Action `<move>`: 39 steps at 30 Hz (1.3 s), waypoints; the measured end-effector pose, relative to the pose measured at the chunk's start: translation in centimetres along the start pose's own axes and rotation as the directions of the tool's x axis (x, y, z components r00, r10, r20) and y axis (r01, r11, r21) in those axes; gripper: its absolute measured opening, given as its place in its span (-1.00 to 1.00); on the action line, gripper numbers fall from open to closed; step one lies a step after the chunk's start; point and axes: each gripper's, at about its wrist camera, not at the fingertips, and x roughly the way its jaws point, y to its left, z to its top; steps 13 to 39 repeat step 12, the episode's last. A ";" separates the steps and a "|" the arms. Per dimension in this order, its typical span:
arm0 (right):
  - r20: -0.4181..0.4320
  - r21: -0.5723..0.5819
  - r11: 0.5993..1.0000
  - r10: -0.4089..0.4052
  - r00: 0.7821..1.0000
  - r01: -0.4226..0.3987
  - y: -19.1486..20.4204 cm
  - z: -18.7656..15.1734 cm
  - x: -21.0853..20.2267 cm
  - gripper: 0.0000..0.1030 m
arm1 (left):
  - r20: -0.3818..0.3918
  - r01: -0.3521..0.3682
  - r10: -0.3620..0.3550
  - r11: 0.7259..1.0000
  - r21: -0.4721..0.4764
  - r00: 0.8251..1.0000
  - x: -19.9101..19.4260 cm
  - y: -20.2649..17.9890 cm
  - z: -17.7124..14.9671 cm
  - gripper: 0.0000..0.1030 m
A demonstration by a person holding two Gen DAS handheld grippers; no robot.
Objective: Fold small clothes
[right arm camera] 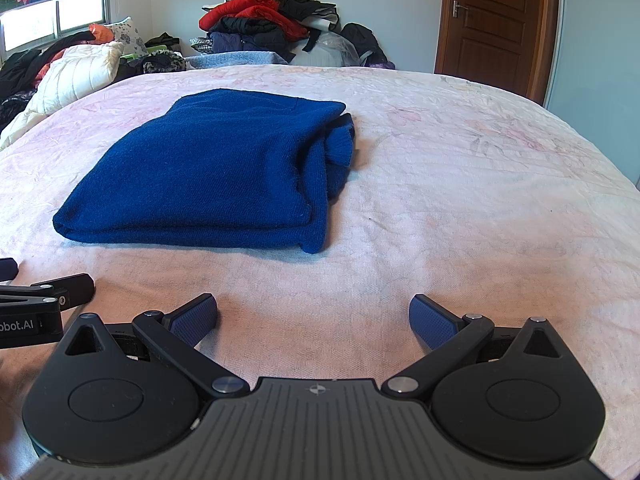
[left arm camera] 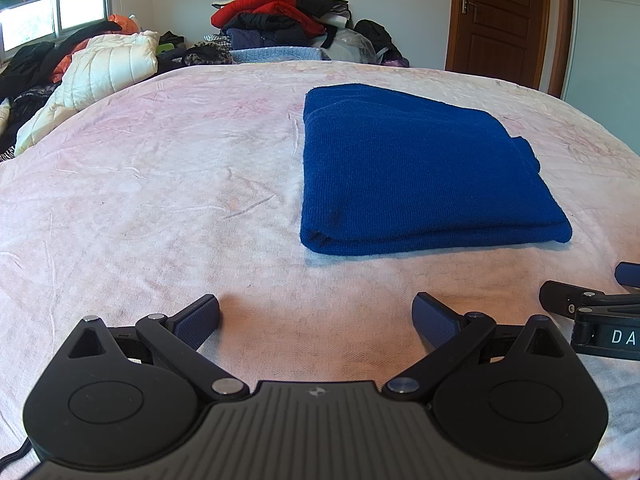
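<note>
A blue knit garment [left arm camera: 416, 172] lies folded into a flat rectangle on the pale pink bed sheet [left arm camera: 160, 200]. It also shows in the right wrist view [right arm camera: 212, 184], with a sleeve cuff sticking out at its right side. My left gripper [left arm camera: 316, 320] is open and empty, low over the sheet, near of the garment and to its left. My right gripper [right arm camera: 314, 318] is open and empty, near of the garment and to its right. Each gripper's side shows at the edge of the other's view.
A tall heap of dark and red clothes [left arm camera: 276, 12] is piled against the far wall. A white quilted duvet [left arm camera: 92, 76] and more clothes lie at the far left under a window. A brown wooden door [left arm camera: 504, 16] stands at the back right.
</note>
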 end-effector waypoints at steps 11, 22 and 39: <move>0.000 0.001 1.000 0.000 1.000 0.000 0.0 0.0 0.0 0.99 | 0.001 -0.002 0.002 1.000 -0.016 1.000 -0.1 0.3 0.0 1.00; 0.000 0.000 1.000 0.000 1.000 0.000 0.0 0.0 0.0 0.99 | 0.000 -0.005 0.005 1.000 -0.013 1.000 -0.1 0.3 0.0 1.00; 0.000 0.000 1.000 0.000 1.000 0.000 0.0 0.0 0.0 0.99 | 0.000 -0.005 0.005 1.000 -0.013 1.000 -0.1 0.3 0.0 1.00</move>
